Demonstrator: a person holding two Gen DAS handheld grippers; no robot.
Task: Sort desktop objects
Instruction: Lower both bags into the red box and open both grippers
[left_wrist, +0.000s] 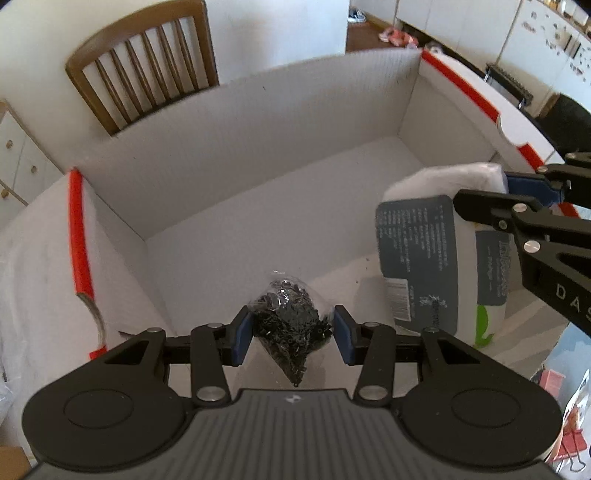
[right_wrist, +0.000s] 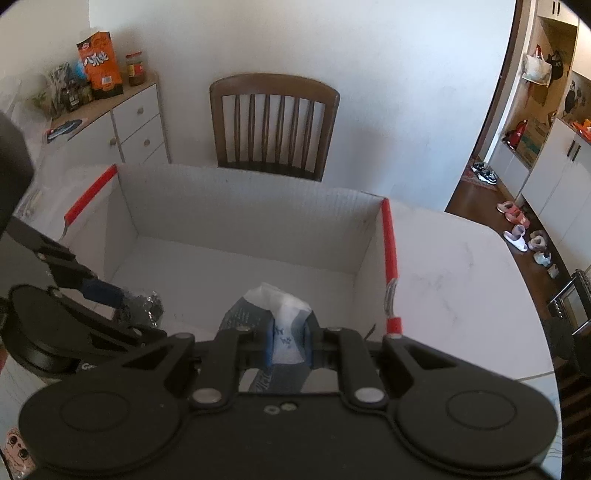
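Note:
A clear bag of small black parts (left_wrist: 288, 321) hangs between the blue pads of my left gripper (left_wrist: 292, 332), which is shut on it low inside the white cardboard box (left_wrist: 258, 129). A soft tissue pack (left_wrist: 424, 258) with a grey-blue label hangs over the box's right side, with my right gripper (left_wrist: 513, 199) shut on its top. In the right wrist view, that gripper (right_wrist: 289, 345) pinches the white end of the tissue pack (right_wrist: 284, 306). The left gripper (right_wrist: 107, 291) with the bag (right_wrist: 146, 306) is at the left, inside the box (right_wrist: 240, 210).
The box has red tape on its edges and bare floor in its middle and far part. It stands on a white marble table (right_wrist: 461, 277). A wooden chair (right_wrist: 273, 125) stands behind it. A white cabinet (right_wrist: 129, 122) with snack packets is at the far left.

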